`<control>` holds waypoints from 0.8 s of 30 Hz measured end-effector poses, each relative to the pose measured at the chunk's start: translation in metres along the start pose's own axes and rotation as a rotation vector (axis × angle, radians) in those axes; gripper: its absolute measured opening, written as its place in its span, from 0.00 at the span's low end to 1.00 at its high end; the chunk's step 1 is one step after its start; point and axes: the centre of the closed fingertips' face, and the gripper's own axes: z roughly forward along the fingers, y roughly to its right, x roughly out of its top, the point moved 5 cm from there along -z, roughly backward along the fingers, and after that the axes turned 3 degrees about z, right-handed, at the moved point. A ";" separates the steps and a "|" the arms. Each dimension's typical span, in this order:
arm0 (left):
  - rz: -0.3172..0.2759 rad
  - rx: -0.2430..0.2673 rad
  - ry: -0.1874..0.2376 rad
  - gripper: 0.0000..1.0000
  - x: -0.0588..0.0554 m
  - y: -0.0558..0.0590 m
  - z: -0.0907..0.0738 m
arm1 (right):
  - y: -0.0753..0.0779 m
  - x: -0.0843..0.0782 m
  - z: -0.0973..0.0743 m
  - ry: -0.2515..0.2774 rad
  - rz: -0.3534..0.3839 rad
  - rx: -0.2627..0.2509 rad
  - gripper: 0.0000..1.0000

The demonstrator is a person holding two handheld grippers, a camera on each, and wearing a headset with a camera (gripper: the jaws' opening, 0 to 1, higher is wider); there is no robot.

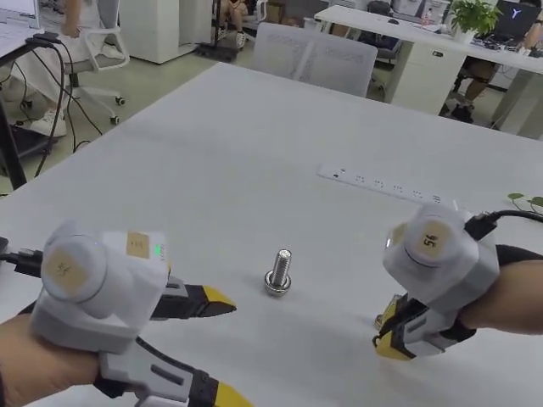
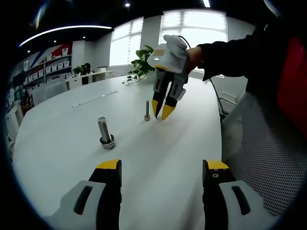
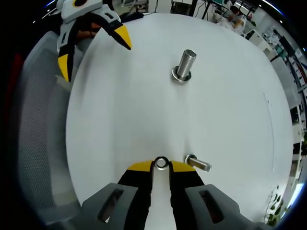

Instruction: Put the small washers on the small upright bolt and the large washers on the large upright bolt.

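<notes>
Your right hand-held gripper (image 3: 161, 166) pinches a small washer (image 3: 161, 162) just beside the small upright bolt (image 3: 198, 164), not yet on it. Your left hand-held gripper (image 2: 163, 165) is wide open and empty.

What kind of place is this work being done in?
Most likely an open-plan office: an office chair at a large white table, a power strip on it, and a desk with a potted plant behind.

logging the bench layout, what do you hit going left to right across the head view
white left gripper with yellow jaw tips, open → large silver metal upright bolt → white right gripper, shut on a small silver washer
</notes>
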 end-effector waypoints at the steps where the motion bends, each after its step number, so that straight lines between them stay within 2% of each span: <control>1: 0.000 0.000 0.001 0.68 0.000 0.000 0.000 | 0.000 -0.001 -0.001 -0.002 0.002 -0.001 0.14; 13: 0.005 0.000 0.003 0.68 0.001 -0.001 0.000 | 0.011 -0.013 -0.023 -0.013 0.019 -0.033 0.14; 24: 0.009 0.002 0.005 0.67 0.003 0.000 0.000 | 0.021 -0.006 -0.047 0.010 0.009 -0.070 0.14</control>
